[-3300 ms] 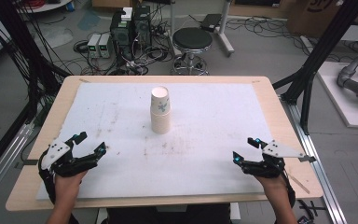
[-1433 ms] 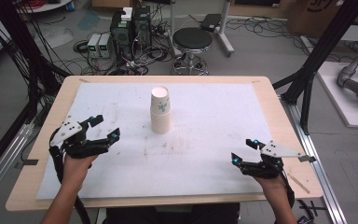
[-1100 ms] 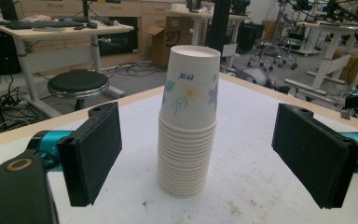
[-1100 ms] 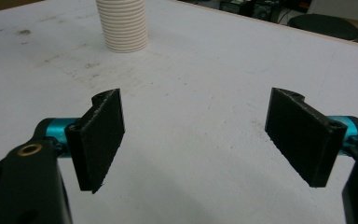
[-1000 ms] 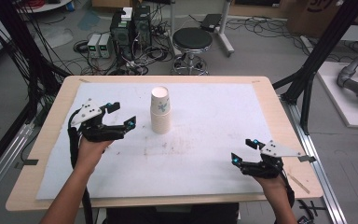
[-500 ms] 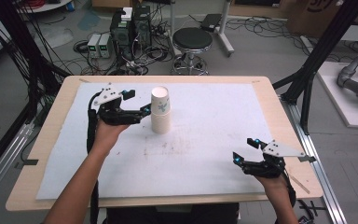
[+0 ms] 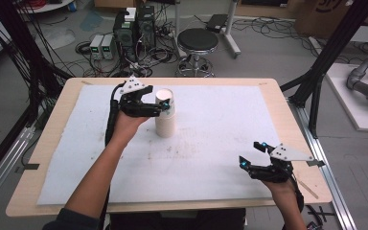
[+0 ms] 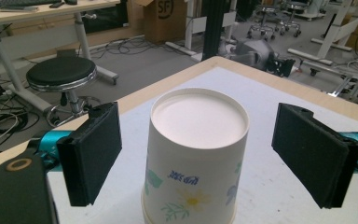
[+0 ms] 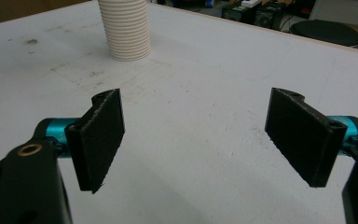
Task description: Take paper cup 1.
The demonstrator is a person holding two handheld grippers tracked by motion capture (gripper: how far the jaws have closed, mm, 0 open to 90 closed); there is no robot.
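the left gripper (image 7: 159, 106) has closed in on the upturned stack of white flower-printed paper cups (image 7: 165, 113), jaws wide around its top, not touching; right gripper (image 7: 255, 154) wide, well apart.

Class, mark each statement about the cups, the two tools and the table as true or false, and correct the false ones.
1. The cup stack stands upside down on the white mat. True.
2. The left tool is clamped shut on the stack. False: its jaws stand open on either side of the top cup, with gaps showing in the left gripper view.
3. The right tool is open, near the table's front right corner. True.
4. The right tool touches the stack. False: it is far from it.
5. A black stool stands beyond the table. True.
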